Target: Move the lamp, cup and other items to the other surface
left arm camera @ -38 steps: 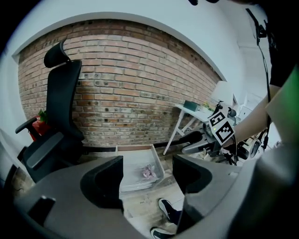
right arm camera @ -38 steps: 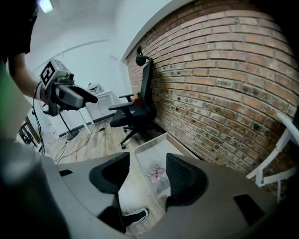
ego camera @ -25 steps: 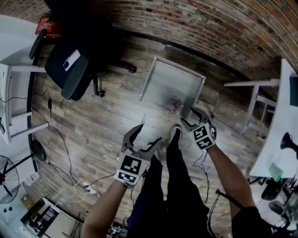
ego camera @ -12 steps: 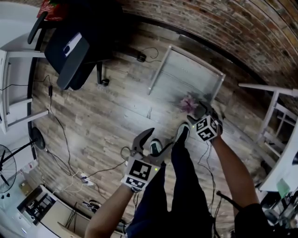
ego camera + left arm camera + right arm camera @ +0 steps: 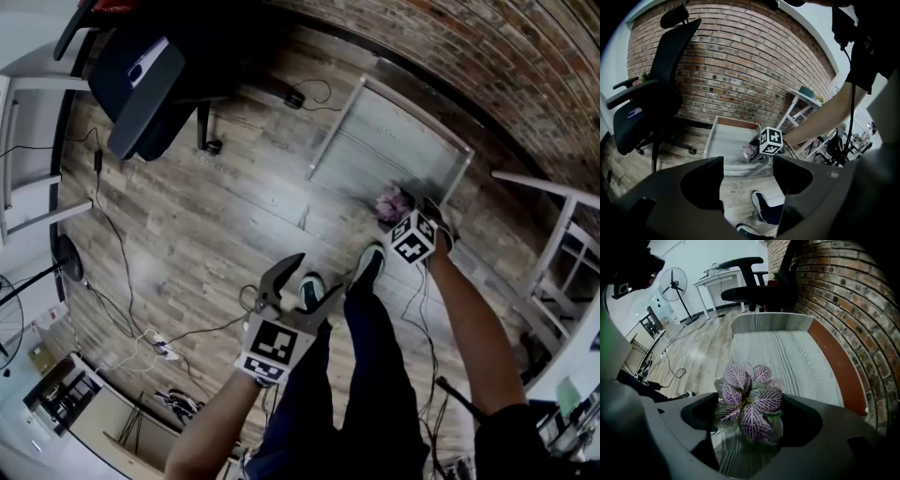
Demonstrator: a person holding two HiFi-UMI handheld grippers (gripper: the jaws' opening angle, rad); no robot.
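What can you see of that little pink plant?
The plant is a small rosette of oval leaves, pink-purple with pale veins and some green beneath. Its pot is hidden under the leaves. It stands upright at the near end of the low grey table, apparently resting on it. It sits between the jaws of the right gripper, which have just been opening. Whether the outer leaves brush them I cannot tell.

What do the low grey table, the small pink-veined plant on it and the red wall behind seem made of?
The low grey table is likely wood or wood-look laminate, matt, with straight grain lines. The small pink-veined plant has soft leaves netted with veins; living or artificial, I cannot tell. The red wall is rough brick with pale mortar joints.
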